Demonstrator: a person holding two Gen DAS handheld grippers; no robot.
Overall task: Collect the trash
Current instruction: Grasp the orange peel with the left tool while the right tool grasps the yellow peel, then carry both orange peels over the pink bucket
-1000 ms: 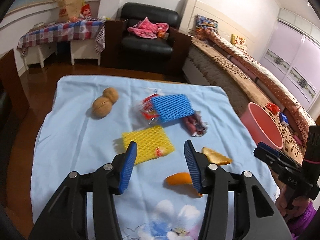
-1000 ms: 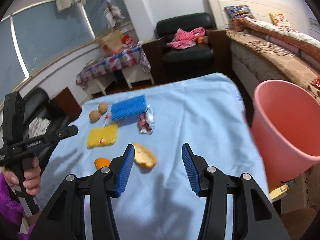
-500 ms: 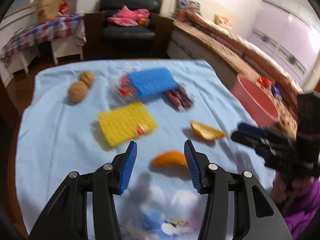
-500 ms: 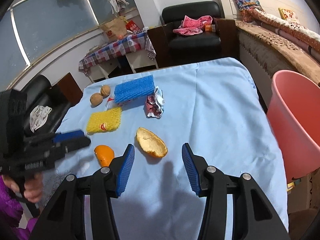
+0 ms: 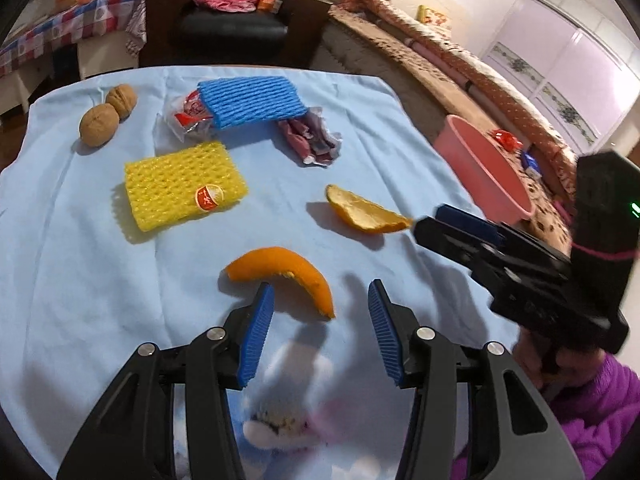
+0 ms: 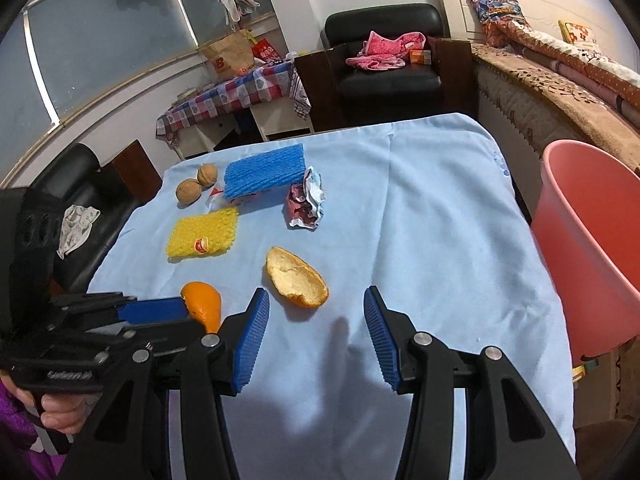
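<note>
Trash lies on a light blue cloth (image 5: 72, 240): a curved orange peel (image 5: 282, 270), a second peel with its pale inside up (image 5: 364, 212), a yellow foam net (image 5: 180, 188), a blue foam net (image 5: 252, 100) and crumpled wrappers (image 5: 312, 140). My left gripper (image 5: 320, 308) is open and empty, its fingers just short of the curved peel. My right gripper (image 6: 316, 316) is open and empty, just short of the pale peel (image 6: 296, 282). The curved peel (image 6: 202, 306) lies at the left gripper's tip in the right wrist view.
A pink bucket (image 6: 592, 248) stands off the table's right edge, also in the left wrist view (image 5: 480, 168). Two walnuts (image 5: 106, 118) lie at the far left. A black armchair (image 6: 384, 60) and a bed (image 6: 560, 92) stand beyond.
Both grippers have moved forward and lower over the cloth. The left now nears the curved peel, the right nears the pale peel. Both stay open.
</note>
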